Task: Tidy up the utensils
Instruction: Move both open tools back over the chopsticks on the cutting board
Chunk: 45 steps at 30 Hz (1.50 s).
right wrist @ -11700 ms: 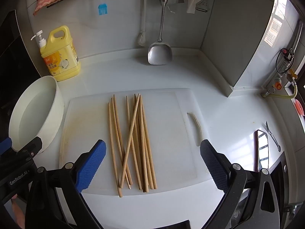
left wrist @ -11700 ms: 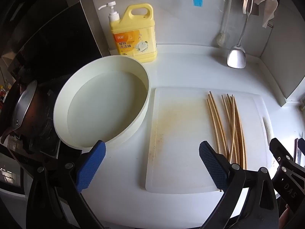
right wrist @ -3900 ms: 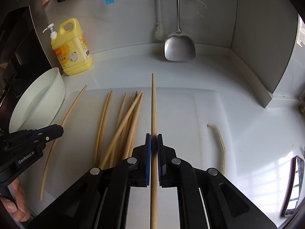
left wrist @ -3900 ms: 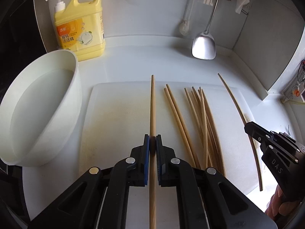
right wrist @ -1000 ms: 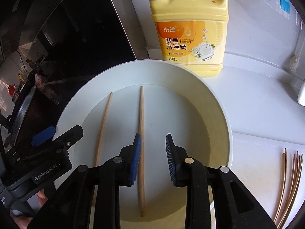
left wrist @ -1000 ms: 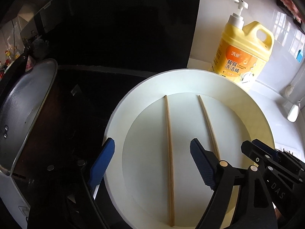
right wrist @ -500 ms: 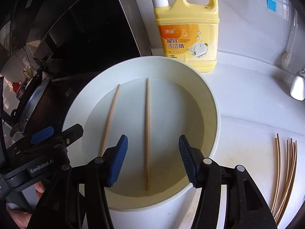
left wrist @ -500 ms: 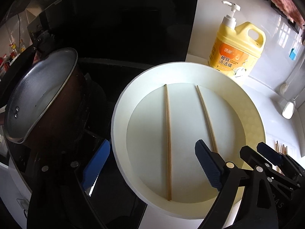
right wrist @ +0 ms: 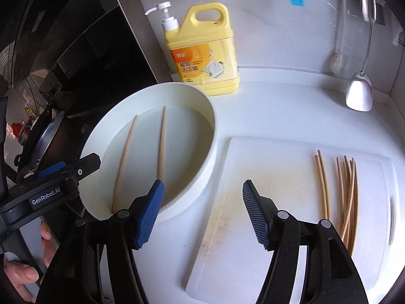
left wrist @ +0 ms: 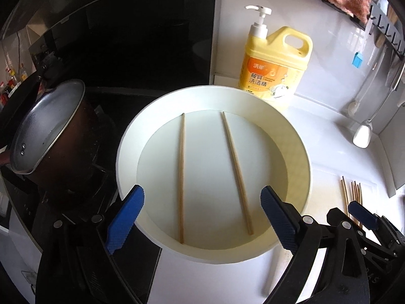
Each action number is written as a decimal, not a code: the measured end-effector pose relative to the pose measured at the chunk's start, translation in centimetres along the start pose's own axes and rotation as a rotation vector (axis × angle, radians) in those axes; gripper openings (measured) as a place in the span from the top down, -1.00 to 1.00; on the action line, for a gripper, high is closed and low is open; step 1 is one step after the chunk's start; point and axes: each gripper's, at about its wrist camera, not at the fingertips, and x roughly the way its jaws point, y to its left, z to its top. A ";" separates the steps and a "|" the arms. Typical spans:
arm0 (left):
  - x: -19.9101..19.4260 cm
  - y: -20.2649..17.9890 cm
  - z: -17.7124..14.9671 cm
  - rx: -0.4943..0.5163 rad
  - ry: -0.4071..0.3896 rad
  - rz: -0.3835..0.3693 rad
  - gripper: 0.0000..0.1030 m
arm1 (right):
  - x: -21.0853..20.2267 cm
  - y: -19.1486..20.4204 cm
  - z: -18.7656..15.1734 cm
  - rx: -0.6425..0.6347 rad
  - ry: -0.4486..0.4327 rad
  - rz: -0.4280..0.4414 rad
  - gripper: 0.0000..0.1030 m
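With two tan wooden chopsticks [left wrist: 181, 177] lying apart inside the round white basin [left wrist: 302, 157], we carry both wide-open, empty grippers, left [left wrist: 200, 217] and right [right wrist: 202, 215], toward the remaining bundle [right wrist: 346, 197] right of it, singling one stick per grasp.

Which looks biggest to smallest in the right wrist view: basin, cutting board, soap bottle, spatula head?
1-2. Cutting board and white basin: too alike, and fisheye nearness skews them.
3. Yellow soap bottle.
4. Spatula head, farthest away.
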 end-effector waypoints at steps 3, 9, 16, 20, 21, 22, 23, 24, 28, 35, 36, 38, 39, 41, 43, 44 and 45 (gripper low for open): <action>-0.8 -1.9 -0.4 0.025 -0.005 -0.024 -0.79 | -1.1 -2.0 -0.6 0.030 -0.009 -0.020 -0.22; -1.6 -5.9 -1.3 0.093 -0.005 -0.068 -0.80 | -3.6 -6.2 -2.1 0.094 -0.025 -0.063 -0.24; -2.4 -10.9 -2.5 0.162 0.005 -0.134 -0.81 | -6.6 -11.4 -4.3 0.158 -0.057 -0.142 -0.24; -2.7 -13.8 -3.5 0.201 0.009 -0.171 -0.83 | -8.1 -14.5 -5.5 0.195 -0.068 -0.192 -0.24; -2.7 -14.5 -3.8 0.209 0.012 -0.179 -0.83 | -8.3 -15.3 -5.9 0.202 -0.067 -0.204 -0.24; -2.7 -15.1 -4.0 0.216 0.017 -0.187 -0.84 | -8.4 -16.0 -6.2 0.211 -0.067 -0.215 -0.24; -2.6 -15.7 -4.3 0.225 0.024 -0.194 -0.84 | -8.5 -16.8 -6.4 0.219 -0.066 -0.223 -0.24; -2.5 -16.4 -4.6 0.233 0.031 -0.196 -0.84 | -8.6 -17.5 -6.7 0.229 -0.064 -0.230 -0.24; -2.0 -18.3 -5.5 0.253 0.046 -0.196 -0.84 | -8.4 -19.6 -7.7 0.240 -0.050 -0.256 -0.24; 0.4 -20.2 -7.1 0.247 0.101 -0.190 -0.84 | -6.4 -21.6 -8.9 0.212 -0.020 -0.242 -0.24; 0.7 -20.5 -7.4 0.254 0.099 -0.182 -0.84 | -6.0 -21.8 -9.0 0.212 -0.012 -0.231 -0.24; 1.2 -21.0 -7.8 0.261 0.103 -0.177 -0.84 | -5.2 -21.8 -9.2 0.206 -0.002 -0.210 -0.24; 1.6 -21.2 -8.0 0.262 0.108 -0.176 -0.84 | -4.9 -21.7 -9.3 0.199 0.000 -0.202 -0.24; 2.1 -21.4 -8.4 0.261 0.121 -0.174 -0.84 | -4.3 -21.3 -9.3 0.175 0.001 -0.196 -0.24; 2.6 -21.5 -8.7 0.256 0.131 -0.176 -0.84 | -3.6 -20.8 -9.3 0.152 0.003 -0.198 -0.24; 2.7 -21.5 -8.8 0.256 0.132 -0.177 -0.84 | -3.3 -20.7 -9.3 0.148 0.006 -0.196 -0.24; 2.9 -21.5 -8.9 0.257 0.132 -0.177 -0.84 | -3.0 -20.7 -9.4 0.148 0.009 -0.192 -0.24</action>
